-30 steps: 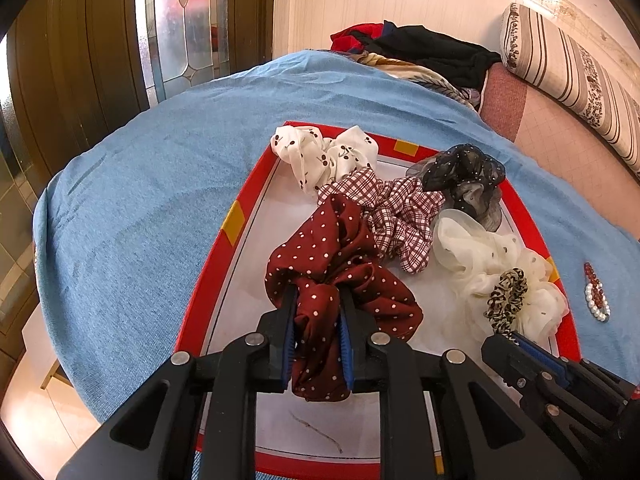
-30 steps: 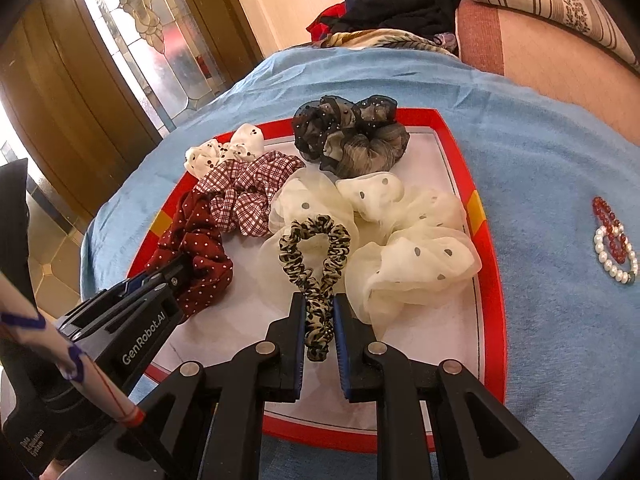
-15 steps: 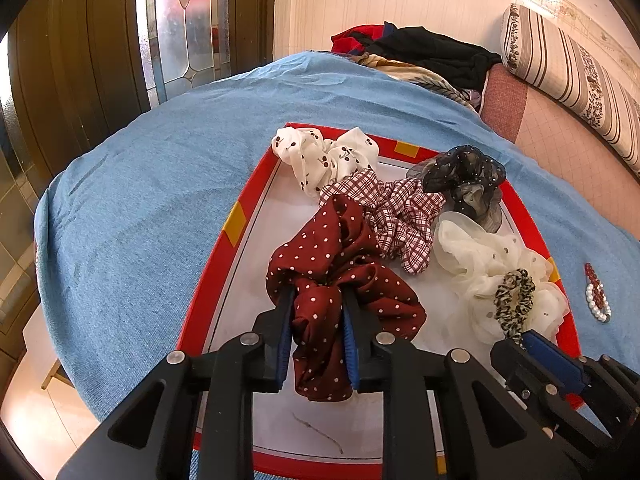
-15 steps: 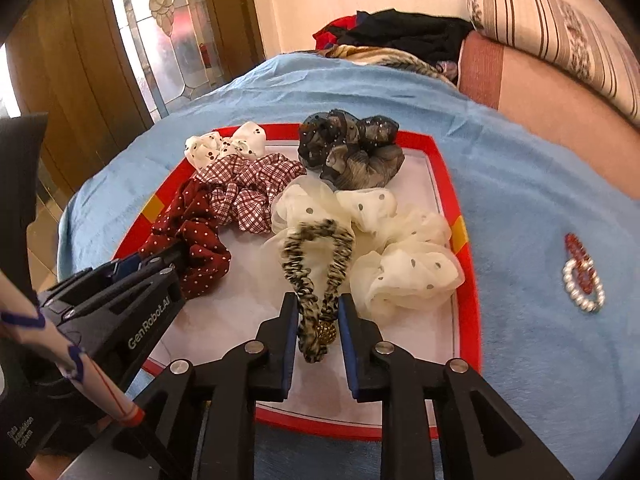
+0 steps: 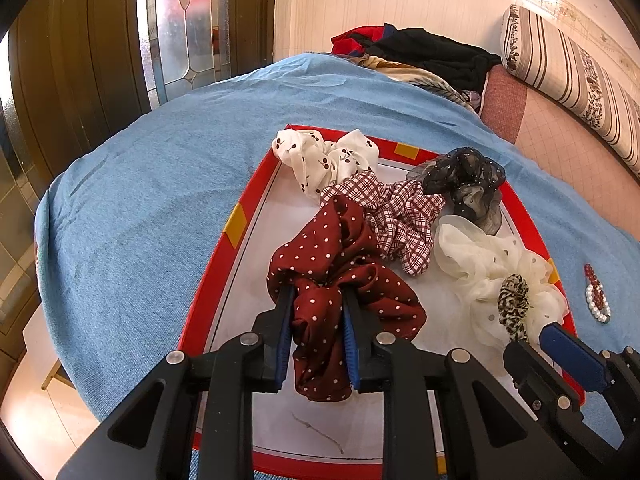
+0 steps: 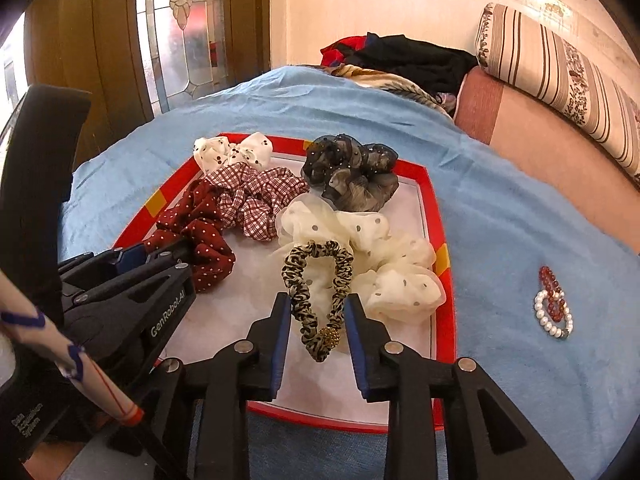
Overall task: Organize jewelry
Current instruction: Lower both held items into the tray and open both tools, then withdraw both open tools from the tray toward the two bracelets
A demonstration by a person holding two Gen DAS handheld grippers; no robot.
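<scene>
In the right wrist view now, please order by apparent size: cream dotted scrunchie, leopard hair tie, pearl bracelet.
1. cream dotted scrunchie, clearly largest.
2. leopard hair tie, though it lies nearest the camera, which enlarges it.
3. pearl bracelet, smallest.

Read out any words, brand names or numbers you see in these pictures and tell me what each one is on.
"GenRobot.AI": white lettering on the black body of the left gripper, seen in the right wrist view.
Small white print on the black handle at that view's lower left: too blurred to read.
Nothing else carries text.
</scene>
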